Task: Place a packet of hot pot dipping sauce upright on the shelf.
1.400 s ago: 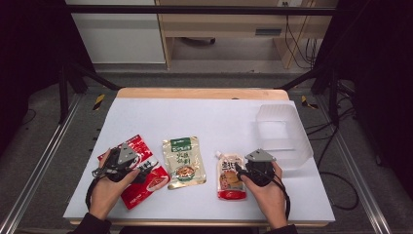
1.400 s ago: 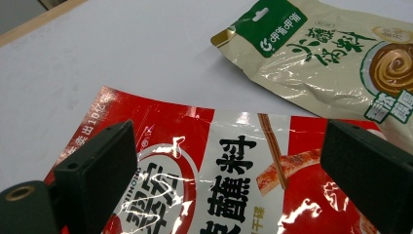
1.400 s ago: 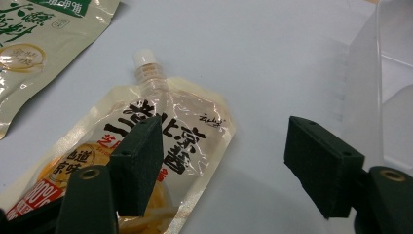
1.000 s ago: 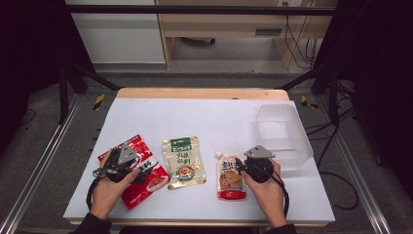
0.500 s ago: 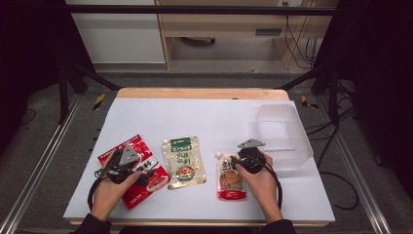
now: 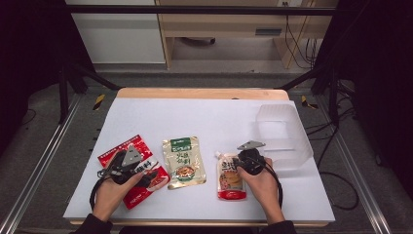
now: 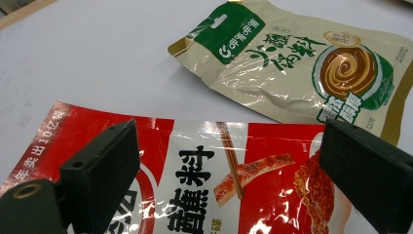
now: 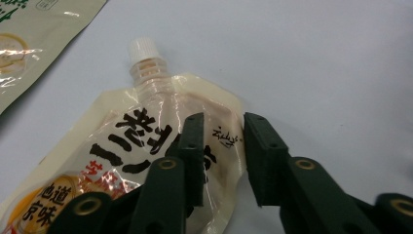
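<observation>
Now | spouted pouch point(image 8: 146, 146) lies flat left of the clear tub point(image 6: 285, 136), cap pointing away | right gripper point(image 8: 221, 146) jaws narrowly parted astride its right edge | left gripper point(image 7: 229, 170) wide open over red packet point(image 7: 234, 180)

Table point(image 6: 204, 117): brightly, evenly lit; surroundings dark.
Glare: on red packet point(image 7: 234, 195) film.
Focus: high view soft; near jaws blurred.

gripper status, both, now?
Left tongs: open, above the red packet, holding nothing.
Right tongs: partly open, straddling the spout pouch edge, not clamped.
</observation>
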Motion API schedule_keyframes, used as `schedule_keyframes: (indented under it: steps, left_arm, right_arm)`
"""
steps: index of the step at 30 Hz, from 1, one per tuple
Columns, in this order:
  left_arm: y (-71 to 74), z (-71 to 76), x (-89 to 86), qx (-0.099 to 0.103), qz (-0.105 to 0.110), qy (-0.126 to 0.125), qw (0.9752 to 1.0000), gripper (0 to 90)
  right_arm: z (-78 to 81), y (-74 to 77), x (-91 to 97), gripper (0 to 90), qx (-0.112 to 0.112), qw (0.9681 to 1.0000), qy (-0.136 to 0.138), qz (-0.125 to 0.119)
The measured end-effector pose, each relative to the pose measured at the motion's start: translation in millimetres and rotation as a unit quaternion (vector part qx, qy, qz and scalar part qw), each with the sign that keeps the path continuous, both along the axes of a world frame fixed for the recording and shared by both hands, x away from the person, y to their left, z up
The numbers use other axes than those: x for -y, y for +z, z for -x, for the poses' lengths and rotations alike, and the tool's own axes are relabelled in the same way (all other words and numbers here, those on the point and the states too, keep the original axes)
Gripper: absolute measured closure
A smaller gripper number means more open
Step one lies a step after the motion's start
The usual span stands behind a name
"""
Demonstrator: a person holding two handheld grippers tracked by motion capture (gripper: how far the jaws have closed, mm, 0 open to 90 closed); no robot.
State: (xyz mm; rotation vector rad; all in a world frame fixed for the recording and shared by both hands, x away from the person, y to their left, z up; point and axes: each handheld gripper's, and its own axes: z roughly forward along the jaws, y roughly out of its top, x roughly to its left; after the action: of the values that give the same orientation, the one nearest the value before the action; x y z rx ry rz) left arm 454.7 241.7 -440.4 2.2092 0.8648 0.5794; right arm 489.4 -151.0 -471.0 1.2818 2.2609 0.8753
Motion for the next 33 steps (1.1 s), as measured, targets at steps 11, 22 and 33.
schedule_keyframes:
  steps: [11,22,33]
  left_arm:
    - [0.5,1.1,3.1,-0.001,0.005,-0.006,1.0000,7.8]
    - [7.3,3.3,7.5,0.001,0.036,-0.013,0.9993,8.3]
    - [24.2,5.6,42.6,0.030,0.029,-0.045,0.9981,8.2]
  right_arm:
    - [11.2,10.8,-8.6,89.6,0.027,0.9988,0.034,0.021]
    - [26.4,52.3,-14.4,90.0,0.096,0.9933,0.062,-0.016]
    - [35.3,80.9,-14.8,90.0,0.143,0.9862,0.079,-0.024]
